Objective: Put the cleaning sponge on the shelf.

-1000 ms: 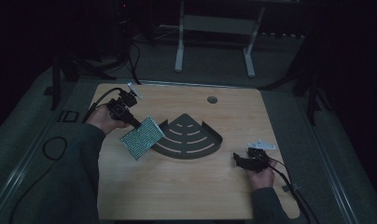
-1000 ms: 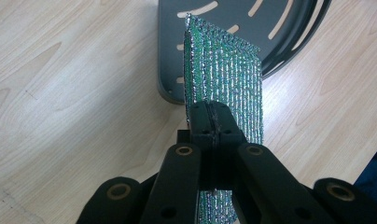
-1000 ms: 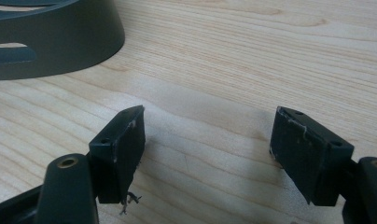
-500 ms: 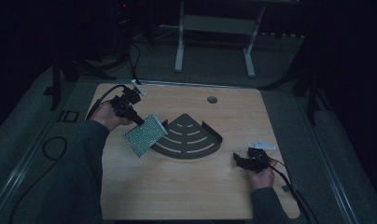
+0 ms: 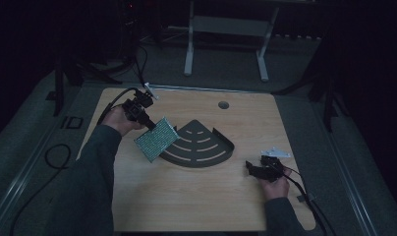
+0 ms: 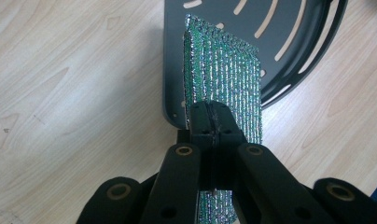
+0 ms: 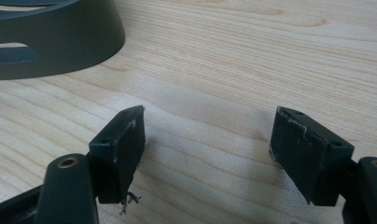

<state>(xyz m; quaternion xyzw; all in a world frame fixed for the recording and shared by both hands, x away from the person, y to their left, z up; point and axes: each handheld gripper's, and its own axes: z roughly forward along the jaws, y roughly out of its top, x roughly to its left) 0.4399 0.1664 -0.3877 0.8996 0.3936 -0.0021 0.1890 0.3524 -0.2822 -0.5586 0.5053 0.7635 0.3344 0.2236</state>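
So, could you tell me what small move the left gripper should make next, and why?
Probably carry the glittery green scouring pad a little further over the dark grey fan-shaped slotted tray and lower it. The left gripper pinches the pad's edge, and the pad hangs over only the tray's near corner.

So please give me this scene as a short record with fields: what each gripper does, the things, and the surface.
left gripper: fingers shut on the green scrubbing pad, held over the left edge of the rack
right gripper: fingers open, nothing between them, low over the table near the rack's right side
rack: dark grey, fan-shaped, curved slots, raised rim, lies flat
table: light wood, with a round hole near the far edge
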